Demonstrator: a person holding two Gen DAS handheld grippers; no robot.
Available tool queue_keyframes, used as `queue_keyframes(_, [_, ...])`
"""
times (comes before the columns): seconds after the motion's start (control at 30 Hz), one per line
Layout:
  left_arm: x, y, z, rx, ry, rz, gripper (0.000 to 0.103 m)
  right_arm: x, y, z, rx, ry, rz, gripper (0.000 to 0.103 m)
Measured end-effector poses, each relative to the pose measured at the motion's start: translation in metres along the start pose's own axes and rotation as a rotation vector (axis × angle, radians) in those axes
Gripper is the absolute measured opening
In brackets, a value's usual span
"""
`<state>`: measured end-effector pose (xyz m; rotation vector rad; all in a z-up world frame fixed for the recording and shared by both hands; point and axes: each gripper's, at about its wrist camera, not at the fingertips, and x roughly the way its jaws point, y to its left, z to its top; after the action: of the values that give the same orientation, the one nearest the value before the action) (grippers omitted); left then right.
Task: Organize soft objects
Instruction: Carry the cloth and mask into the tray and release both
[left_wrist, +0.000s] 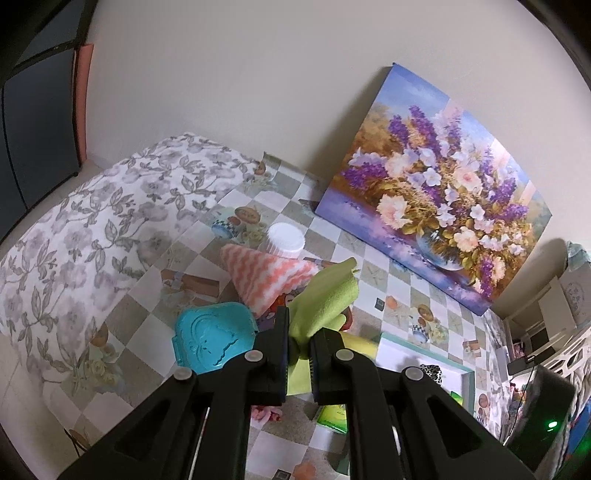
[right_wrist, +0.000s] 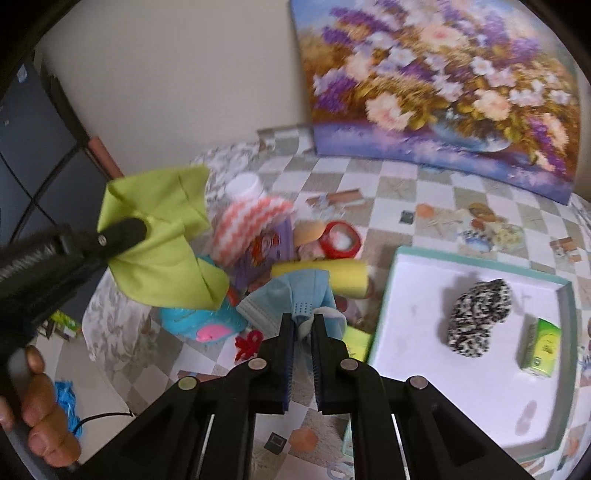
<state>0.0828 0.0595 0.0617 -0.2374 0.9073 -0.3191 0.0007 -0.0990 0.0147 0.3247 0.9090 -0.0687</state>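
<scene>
My left gripper (left_wrist: 299, 332) is shut on a lime green cloth (left_wrist: 325, 299) and holds it above the pile; the right wrist view shows the same cloth (right_wrist: 166, 251) hanging from the left gripper (right_wrist: 129, 229). My right gripper (right_wrist: 303, 325) is shut on a blue face mask (right_wrist: 291, 295), lifted off the pile. A pink and white zigzag cloth (right_wrist: 251, 225) and a yellow sponge (right_wrist: 325, 277) lie in the pile. The white tray (right_wrist: 406, 295) at right holds a black and white knitted scrunchie (right_wrist: 480, 314) and a green packet (right_wrist: 543, 347).
A teal plastic case (left_wrist: 214, 336), a white lidded jar (left_wrist: 286, 240), a red ring with white fluff (right_wrist: 340, 240) and a purple booklet (right_wrist: 258, 258) sit on the checked tablecloth. A flower painting (left_wrist: 443, 192) leans on the wall. A floral pillow (left_wrist: 92, 229) lies left.
</scene>
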Motion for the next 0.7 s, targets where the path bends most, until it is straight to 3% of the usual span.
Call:
queue_keyframes(0.47, [-0.01, -0.052, -0.018, 0.134, -0.027, -0.079, 0.009, -0.079, -0.094, -0.004, 0.224, -0.17, -0.097, 0.009])
queue_keyframes(0.7, [-0.009, -0.098, -0.04, 0.251, -0.004, -0.158, 0.009, -0.108, -0.163, -0.02, 0.382, -0.204, -0.226, 0.009])
